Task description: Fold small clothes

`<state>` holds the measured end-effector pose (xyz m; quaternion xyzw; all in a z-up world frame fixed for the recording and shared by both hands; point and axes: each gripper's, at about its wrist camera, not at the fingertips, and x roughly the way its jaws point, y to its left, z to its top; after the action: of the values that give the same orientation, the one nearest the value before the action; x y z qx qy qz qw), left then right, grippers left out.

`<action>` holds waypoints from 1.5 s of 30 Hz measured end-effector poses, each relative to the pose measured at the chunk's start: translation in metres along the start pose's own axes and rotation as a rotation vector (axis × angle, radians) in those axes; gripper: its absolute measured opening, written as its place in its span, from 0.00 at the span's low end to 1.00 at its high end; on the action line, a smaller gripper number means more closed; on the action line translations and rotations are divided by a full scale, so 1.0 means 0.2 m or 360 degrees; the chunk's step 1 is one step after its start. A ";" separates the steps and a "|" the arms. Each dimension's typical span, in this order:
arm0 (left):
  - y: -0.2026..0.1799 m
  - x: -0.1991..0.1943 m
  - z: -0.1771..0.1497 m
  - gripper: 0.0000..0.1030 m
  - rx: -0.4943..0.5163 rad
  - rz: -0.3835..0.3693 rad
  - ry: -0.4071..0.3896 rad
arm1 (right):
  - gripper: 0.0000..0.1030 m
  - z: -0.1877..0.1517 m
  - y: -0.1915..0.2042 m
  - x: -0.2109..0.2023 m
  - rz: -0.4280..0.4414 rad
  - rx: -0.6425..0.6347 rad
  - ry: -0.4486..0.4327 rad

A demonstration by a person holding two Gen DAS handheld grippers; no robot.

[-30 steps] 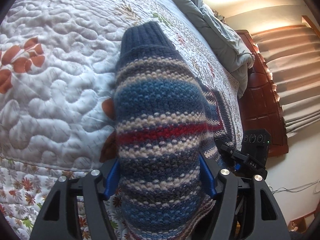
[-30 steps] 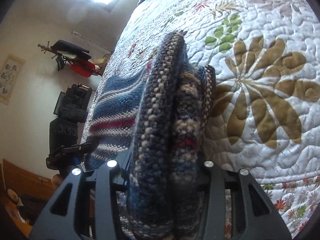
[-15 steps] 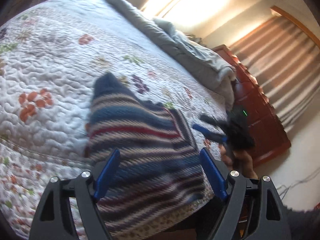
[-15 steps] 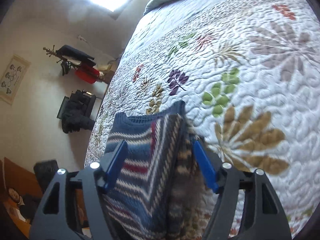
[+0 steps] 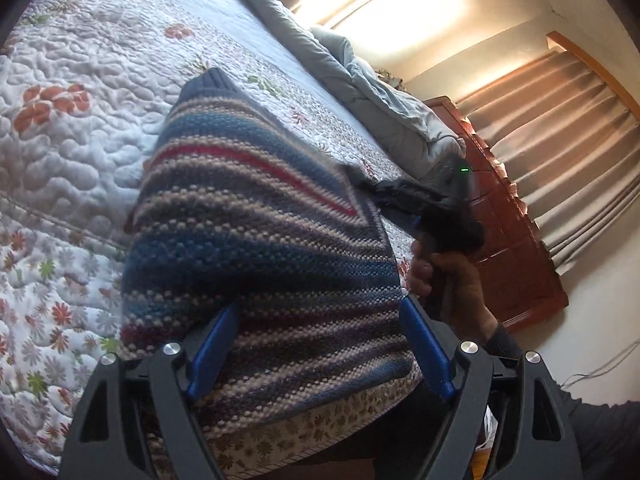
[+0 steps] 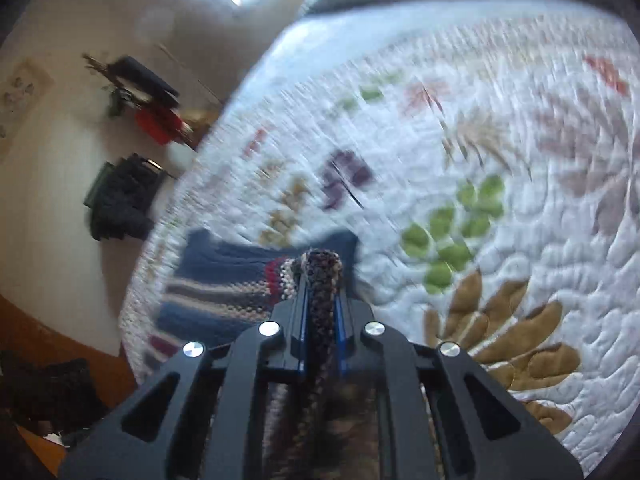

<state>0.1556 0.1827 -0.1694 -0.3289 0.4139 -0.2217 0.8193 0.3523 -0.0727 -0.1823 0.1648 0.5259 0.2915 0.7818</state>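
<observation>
A small striped knit sweater (image 5: 256, 240), blue, cream and red, lies on the floral quilted bed near its edge. My left gripper (image 5: 320, 348) is open; its blue fingers (image 5: 212, 344) straddle the sweater's near end without pinching it. My right gripper (image 6: 320, 280) is shut on a thick edge of the sweater (image 6: 224, 292), which stands up between its pads. In the left wrist view the right gripper (image 5: 400, 194) sits at the sweater's far right corner, held by a hand.
The white quilt (image 6: 500, 160) spreads ahead and right. A grey duvet (image 5: 380, 92) is bunched at the bed's far side by a wooden dresser (image 5: 516, 240) and curtains. A black bag (image 6: 120, 196) and red items stand by the wall.
My right gripper closed on the sweater's edge and pulled back. My left gripper drew back and stays open. The sweater now lies flatter and wider across the bed.
</observation>
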 end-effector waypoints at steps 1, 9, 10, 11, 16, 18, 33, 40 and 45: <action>0.01 0.00 0.00 0.79 -0.0017 -0.0004 -0.0001 | 0.15 -0.02 -0.03 0.04 0.0009 0.0040 0.0032; -0.10 -0.11 0.05 0.80 0.0031 -0.0046 -0.0076 | 0.43 -0.18 -0.02 -0.28 0.0150 0.0188 -0.0060; -0.11 -0.13 0.07 0.81 0.0039 -0.0054 -0.0100 | 0.47 -0.22 -0.01 -0.31 0.0148 0.0201 -0.0051; -0.13 -0.15 0.10 0.83 0.0042 -0.0060 -0.0128 | 0.50 -0.26 -0.01 -0.34 0.0158 0.0222 -0.0049; -0.04 -0.10 0.23 0.84 -0.0080 -0.0025 -0.0133 | 0.39 -0.39 0.03 -0.30 0.0190 0.0252 0.0058; 0.03 -0.05 0.24 0.84 -0.0173 -0.0001 -0.0091 | 0.27 -0.42 0.04 -0.25 0.0115 0.0209 0.0095; 0.15 0.01 0.23 0.84 -0.0241 -0.0023 -0.0024 | 0.30 -0.75 0.30 -0.53 0.0031 -0.0042 -0.0132; 0.13 0.03 0.23 0.84 -0.0224 0.0055 -0.0005 | 0.36 -0.90 0.20 -0.32 -0.0103 -0.0007 0.0029; -0.03 -0.11 0.17 0.90 -0.0212 0.0145 -0.0018 | 0.37 -0.94 0.33 -0.51 -0.0133 -0.0100 -0.0077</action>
<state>0.1720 0.2051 -0.1389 -0.3647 0.4378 -0.1542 0.8072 0.1338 -0.0951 -0.1457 0.1251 0.5038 0.2708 0.8107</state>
